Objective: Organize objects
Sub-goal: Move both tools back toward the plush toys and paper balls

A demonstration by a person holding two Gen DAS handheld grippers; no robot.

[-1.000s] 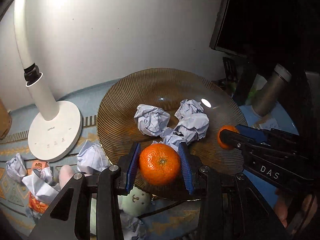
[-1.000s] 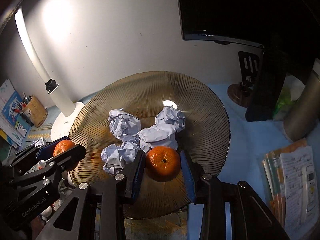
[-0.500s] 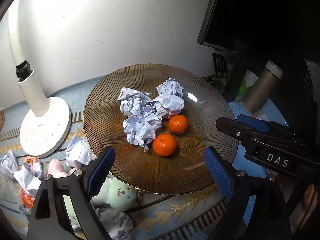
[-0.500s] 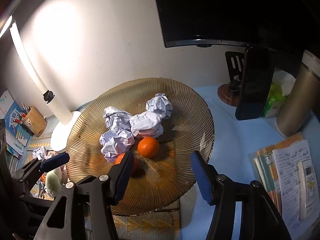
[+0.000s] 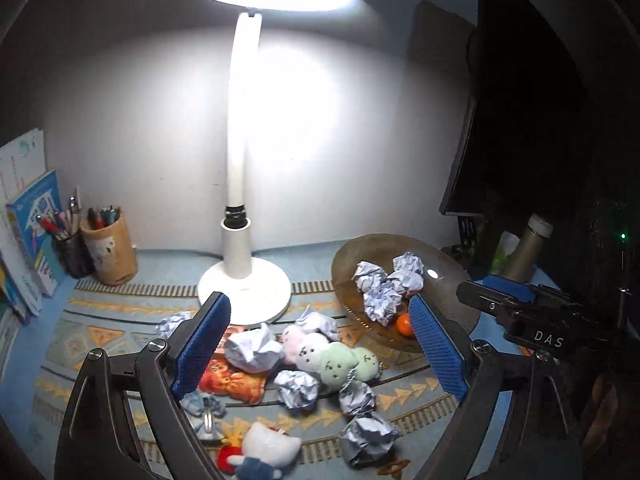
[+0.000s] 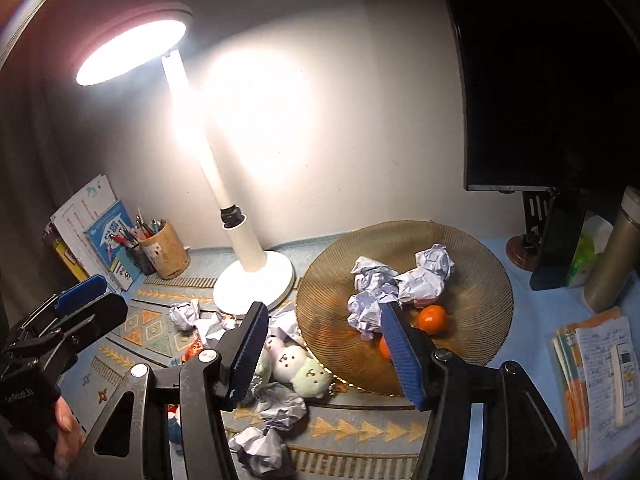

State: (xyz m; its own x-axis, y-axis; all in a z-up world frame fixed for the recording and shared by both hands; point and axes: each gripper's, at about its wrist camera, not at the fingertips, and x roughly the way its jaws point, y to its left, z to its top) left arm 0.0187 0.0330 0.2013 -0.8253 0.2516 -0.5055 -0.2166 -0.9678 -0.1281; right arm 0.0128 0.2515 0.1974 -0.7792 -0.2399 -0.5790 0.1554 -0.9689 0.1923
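Both tangerines, pinched in my grippers a second ago, now lie loose in the brown plate point(image 6: 472, 248), and both hands have pulled back and up from it. Going left to right in the right wrist view: my left gripper point(image 5: 320, 344) shows at nine o'clock, its jaws spread wide with nothing between them. Around it on the patterned mat point(image 6: 160, 328) lie paper balls point(image 5: 252, 350) and small plush toys point(image 5: 332, 360); the white lamp point(image 6: 256, 276) stands behind at eleven o'clock. My right gripper point(image 6: 324, 350) is at centre, its jaws parted and empty after opening. One tangerine point(image 6: 432, 318) sits just past the right blue pad at about one o'clock; the other tangerine point(image 6: 383, 347) peeks out from behind that same pad, touching neither jaw as far as I can see. Crumpled paper point(image 6: 400, 284) is heaped in the plate just beyond the fruit. From the left wrist view only one orange fruit point(image 5: 404, 325) shows, at two o'clock, beside the right pad, on the plate's near edge.
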